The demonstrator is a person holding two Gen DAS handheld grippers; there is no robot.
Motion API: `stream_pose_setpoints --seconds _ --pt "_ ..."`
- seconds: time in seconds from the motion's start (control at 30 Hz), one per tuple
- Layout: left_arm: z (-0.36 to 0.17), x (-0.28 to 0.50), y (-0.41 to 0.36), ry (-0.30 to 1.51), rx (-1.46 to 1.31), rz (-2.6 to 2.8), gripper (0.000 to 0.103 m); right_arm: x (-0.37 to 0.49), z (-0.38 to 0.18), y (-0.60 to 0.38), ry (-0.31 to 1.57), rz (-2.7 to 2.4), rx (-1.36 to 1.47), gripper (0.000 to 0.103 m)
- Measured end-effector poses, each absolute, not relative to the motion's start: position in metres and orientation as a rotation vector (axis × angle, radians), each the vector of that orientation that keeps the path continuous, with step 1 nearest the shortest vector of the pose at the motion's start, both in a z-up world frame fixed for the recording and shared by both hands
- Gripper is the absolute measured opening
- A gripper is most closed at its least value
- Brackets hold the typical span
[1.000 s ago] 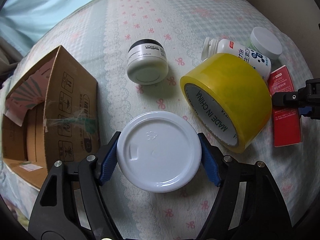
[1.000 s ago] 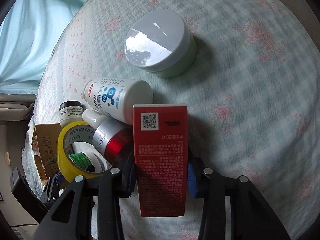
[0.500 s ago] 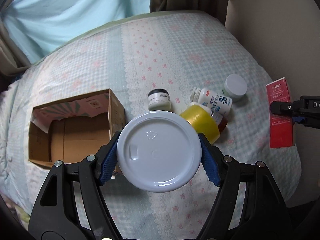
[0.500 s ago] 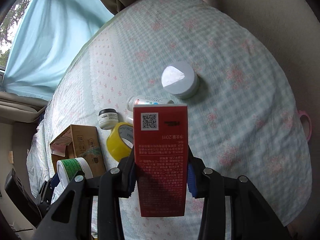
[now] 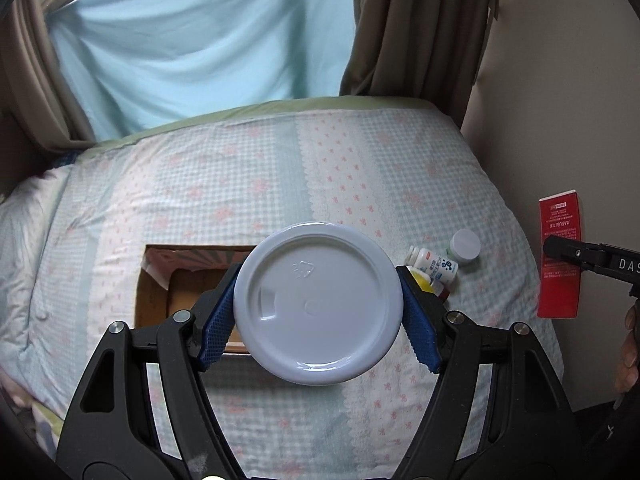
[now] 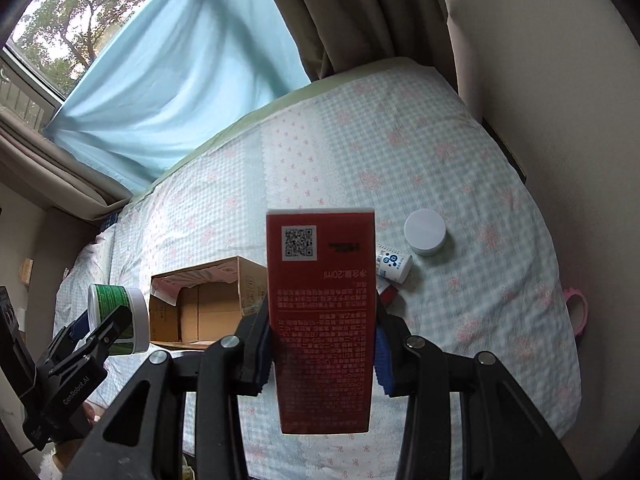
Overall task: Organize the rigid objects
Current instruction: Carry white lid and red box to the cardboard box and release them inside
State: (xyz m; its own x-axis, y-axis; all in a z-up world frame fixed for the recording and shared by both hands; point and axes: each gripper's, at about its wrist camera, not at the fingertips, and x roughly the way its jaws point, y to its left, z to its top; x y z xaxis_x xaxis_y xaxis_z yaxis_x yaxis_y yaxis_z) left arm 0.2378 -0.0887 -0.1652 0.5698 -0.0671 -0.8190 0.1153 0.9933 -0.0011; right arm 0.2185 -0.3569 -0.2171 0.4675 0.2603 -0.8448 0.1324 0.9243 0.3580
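Note:
My left gripper (image 5: 318, 312) is shut on a round white-lidded jar (image 5: 318, 304) with a green label (image 6: 116, 314), held high above the bed. My right gripper (image 6: 322, 340) is shut on a red carton (image 6: 322, 320), also held high; the carton shows at the right edge of the left wrist view (image 5: 560, 256). An open cardboard box (image 6: 200, 304) lies on the bed, partly behind the jar (image 5: 160, 284). A white bottle (image 5: 434, 266), a small white-lidded jar (image 6: 425, 231) and yellow tape (image 5: 422, 280) lie right of the box.
The bed has a pale checked quilt (image 5: 280, 168). A wall (image 5: 560, 80) runs along its right side. Blue and brown curtains (image 5: 192, 40) hang behind it. A pink object (image 6: 576, 312) sits at the bed's right edge.
Both grippers have risen far above the bed with the jar and the red carton, so the objects on the quilt look much smaller. The grips have not changed.

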Motion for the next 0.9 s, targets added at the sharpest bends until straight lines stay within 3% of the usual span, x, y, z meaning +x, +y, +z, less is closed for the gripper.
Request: stream_pose_setpoints --seconds 0.3,0.9 --pt "-0.155 0.243 0.014 0.964 0.027 -0.086 0.071 0.217 -0.182 -0.259 1.054 0.163 0.314 0.038" --pt "-0.241 0.303 0.162 1.163 0.057 -0.174 0.069 0.269 -0.235 -0.070 1.156 0.142 0.317 0.038"
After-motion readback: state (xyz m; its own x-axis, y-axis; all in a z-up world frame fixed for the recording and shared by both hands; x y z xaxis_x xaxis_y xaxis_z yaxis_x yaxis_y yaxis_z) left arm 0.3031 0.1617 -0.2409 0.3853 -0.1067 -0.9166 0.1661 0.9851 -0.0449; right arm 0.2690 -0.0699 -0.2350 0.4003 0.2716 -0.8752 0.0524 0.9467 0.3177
